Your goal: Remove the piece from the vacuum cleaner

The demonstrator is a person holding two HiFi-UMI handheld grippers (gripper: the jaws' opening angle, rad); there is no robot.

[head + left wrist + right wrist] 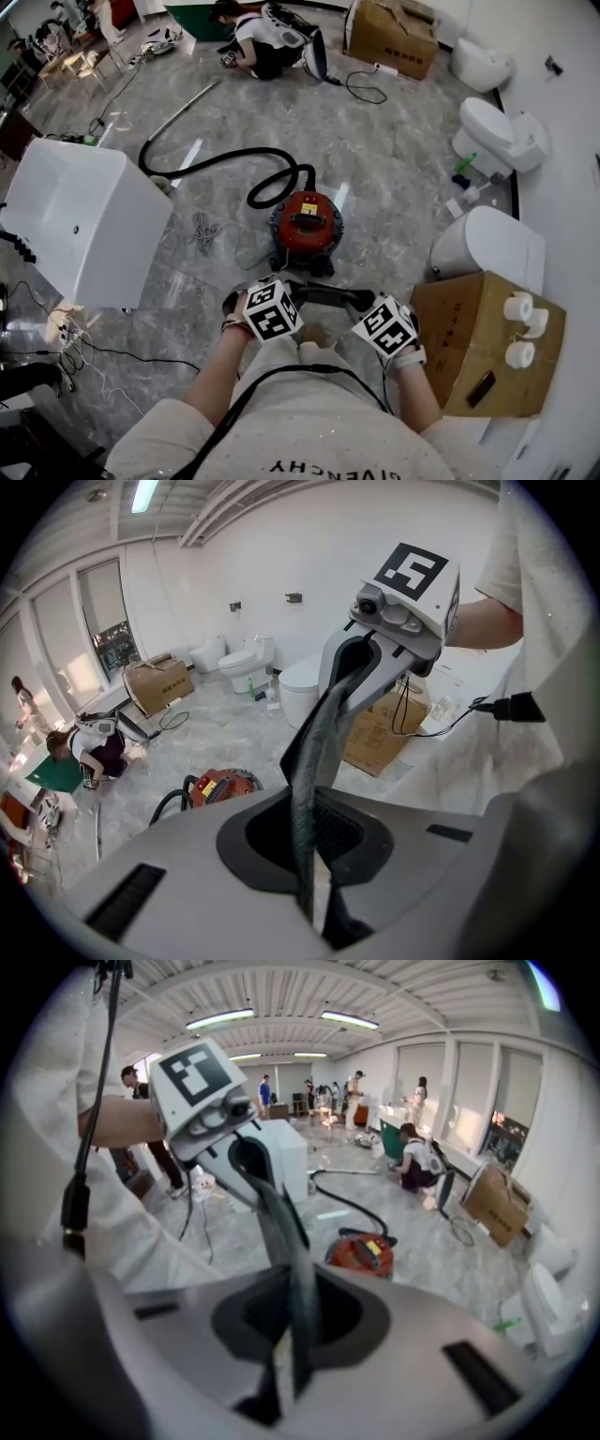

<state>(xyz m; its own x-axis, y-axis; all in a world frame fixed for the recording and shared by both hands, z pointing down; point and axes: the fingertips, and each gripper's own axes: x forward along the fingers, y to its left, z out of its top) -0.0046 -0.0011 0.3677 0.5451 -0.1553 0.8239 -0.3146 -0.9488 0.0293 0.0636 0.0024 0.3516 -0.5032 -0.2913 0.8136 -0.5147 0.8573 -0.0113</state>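
while both hands are held close in front of the person's body, the left gripper (307, 883) has its jaws nearly together, pinched on one end of the piece (323, 296), a dark, flat, slightly curved strip. the right gripper (291, 1363) is in the same state, its jaws almost closed and clamped on the other end. seen from each gripper view, the strip runs straight out of that gripper's own jaws and up into the jaws of the other gripper, so it spans the gap between the two and nothing else carries it.

in the head view the piece lies level from left to right, just near of the vacuum cleaner (307, 221) and apart from it, raised clear of the floor (375, 159). the cleaner is a round red canister that stands upright on the grey marbled floor, a little farther out than the grippers. its black hose (220, 169) loops away from the canister to the far left.

to the left of the cleaner stands a white tub (84, 220). to the right, near the person, sits a cardboard box (464, 323) with three paper rolls (518, 330) on its right side. farther right, white toilets (497, 131) line the wall. at the far end of the floor a person (267, 42) crouches low.
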